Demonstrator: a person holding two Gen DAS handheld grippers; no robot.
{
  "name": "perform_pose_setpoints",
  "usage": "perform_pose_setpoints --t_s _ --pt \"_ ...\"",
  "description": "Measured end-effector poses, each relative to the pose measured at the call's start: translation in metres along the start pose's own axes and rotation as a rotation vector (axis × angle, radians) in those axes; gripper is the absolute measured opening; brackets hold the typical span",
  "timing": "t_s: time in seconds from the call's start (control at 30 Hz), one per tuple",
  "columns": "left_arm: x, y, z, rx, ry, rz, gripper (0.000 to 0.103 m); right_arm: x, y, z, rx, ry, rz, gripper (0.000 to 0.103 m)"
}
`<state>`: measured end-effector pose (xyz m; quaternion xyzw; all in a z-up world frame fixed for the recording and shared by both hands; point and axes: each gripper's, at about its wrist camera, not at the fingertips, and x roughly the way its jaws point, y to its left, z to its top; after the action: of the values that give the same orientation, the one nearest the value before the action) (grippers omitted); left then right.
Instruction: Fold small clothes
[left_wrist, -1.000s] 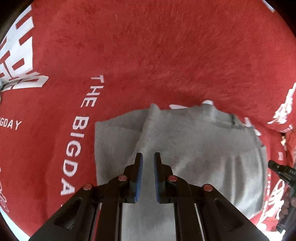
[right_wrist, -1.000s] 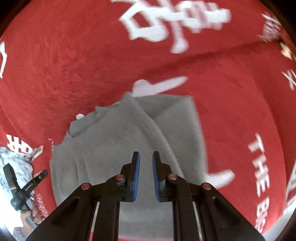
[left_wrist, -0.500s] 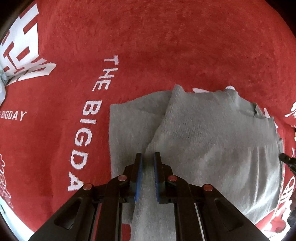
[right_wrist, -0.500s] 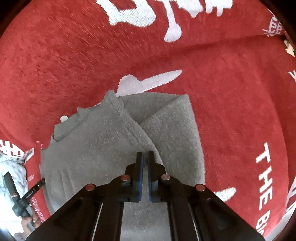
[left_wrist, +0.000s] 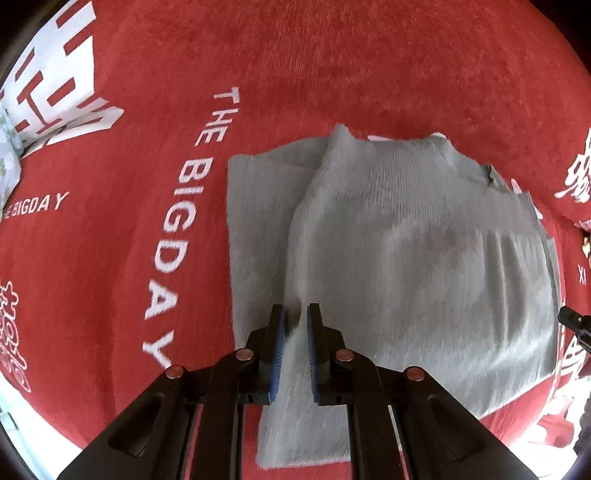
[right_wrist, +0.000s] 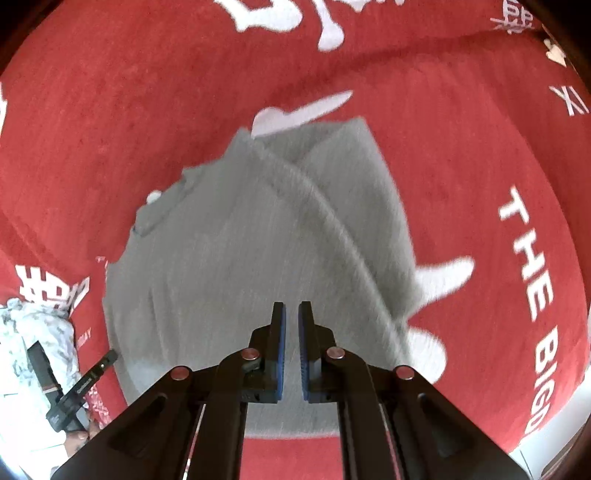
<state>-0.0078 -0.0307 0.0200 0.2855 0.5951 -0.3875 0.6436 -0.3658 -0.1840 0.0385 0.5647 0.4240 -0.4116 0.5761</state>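
Note:
A grey knit garment (left_wrist: 406, 258) lies folded on a red cloth with white lettering (left_wrist: 295, 74); one layer overlaps another along a raised edge. It also shows in the right wrist view (right_wrist: 240, 251). My left gripper (left_wrist: 295, 317) hovers over the garment's near left part, its jaws a narrow gap apart with nothing clearly between them. My right gripper (right_wrist: 291, 314) is over the garment's near edge, its jaws a narrow gap apart and empty. The tip of the other gripper (left_wrist: 576, 325) shows at the right edge of the left wrist view.
A white patterned cloth (right_wrist: 29, 343) lies at the left edge of the right wrist view, beside the other gripper's body (right_wrist: 70, 391). The red cloth's pale edge (right_wrist: 554, 417) runs along the lower right. A patterned cloth corner (left_wrist: 7, 155) shows far left.
Both grippers have moved over the garment. The right jaws, nearly closed half a second ago, have parted slightly. The garment lies flatter and closer in view.

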Motion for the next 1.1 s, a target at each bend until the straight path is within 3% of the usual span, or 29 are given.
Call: perform_pose_setpoints --t_s 0.43,0.5,0.57,0.6,0.67,0.73,1.1 --pt "-0.005 0.014 -0.022 0.016 0.055 -0.013 0.012 0.034 0.053 -0.076 -0.075 0.151 0.073 0.008" --pt "-0.003 0.017 -0.025 0.011 0.067 -0.011 0.012 0.037 0.060 -0.083 -0.088 0.163 0.079 0.015" --pt "-0.003 0.020 -0.028 0.006 0.068 -0.008 0.013 0.038 0.067 -0.089 -0.101 0.170 0.083 0.037" --pt "-0.003 0.021 -0.029 0.004 0.066 -0.007 0.020 0.039 0.071 -0.091 -0.108 0.169 0.083 0.042" --pt "-0.006 0.023 -0.031 -0.001 0.055 0.013 0.103 0.039 0.079 -0.095 -0.122 0.167 0.088 0.048" --pt "-0.015 0.024 -0.034 0.004 -0.007 0.051 0.102 0.041 0.086 -0.098 -0.136 0.176 0.094 0.049" --pt "-0.007 0.037 -0.037 0.009 0.036 0.063 0.102 0.055 0.107 -0.115 -0.129 0.210 0.130 0.064"
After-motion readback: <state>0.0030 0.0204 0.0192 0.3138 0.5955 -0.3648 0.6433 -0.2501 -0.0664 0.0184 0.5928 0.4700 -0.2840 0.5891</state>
